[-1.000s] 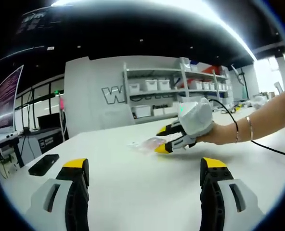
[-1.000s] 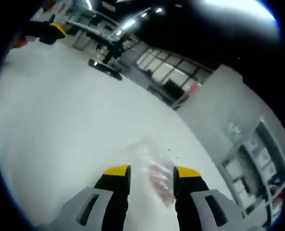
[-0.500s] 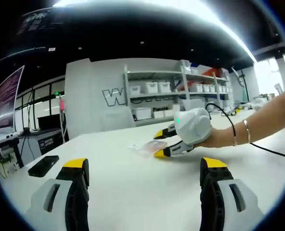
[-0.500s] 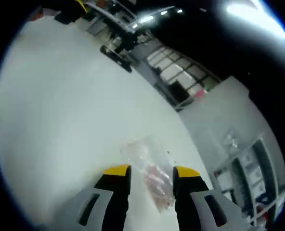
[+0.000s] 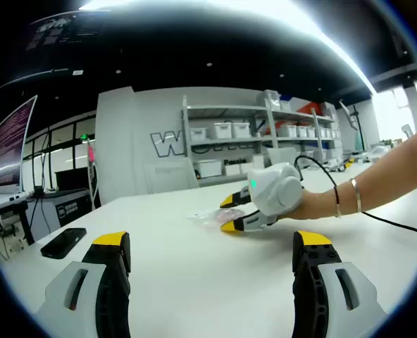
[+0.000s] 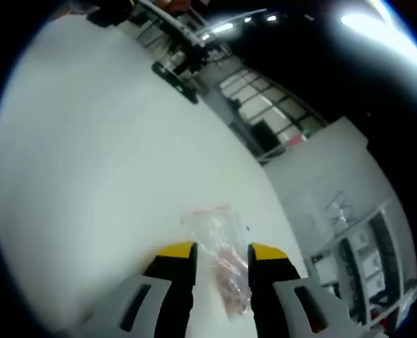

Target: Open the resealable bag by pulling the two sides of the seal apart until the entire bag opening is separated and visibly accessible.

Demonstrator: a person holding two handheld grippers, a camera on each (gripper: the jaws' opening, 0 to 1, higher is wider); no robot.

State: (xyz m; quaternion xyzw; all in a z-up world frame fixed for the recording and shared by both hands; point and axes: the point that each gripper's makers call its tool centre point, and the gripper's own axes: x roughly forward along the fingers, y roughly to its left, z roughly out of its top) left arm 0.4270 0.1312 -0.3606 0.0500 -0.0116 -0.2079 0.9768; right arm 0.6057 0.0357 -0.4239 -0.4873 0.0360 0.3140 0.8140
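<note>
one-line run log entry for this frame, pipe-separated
phase: approach | right gripper: jaws open astride bag, lying flat on table | left gripper: open, empty, held back | seal: not yet opened

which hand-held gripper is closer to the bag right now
Right. The right hand-held gripper has its open jaws on either side of the bag on the table. The left hand-held gripper is open, well back from it.

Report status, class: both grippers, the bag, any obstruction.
Left gripper open, back from the bag. Right gripper open, jaws straddling the resealable bag. Bag flat on white table, seal unopened. Phone off aside, not obstructing.
</note>
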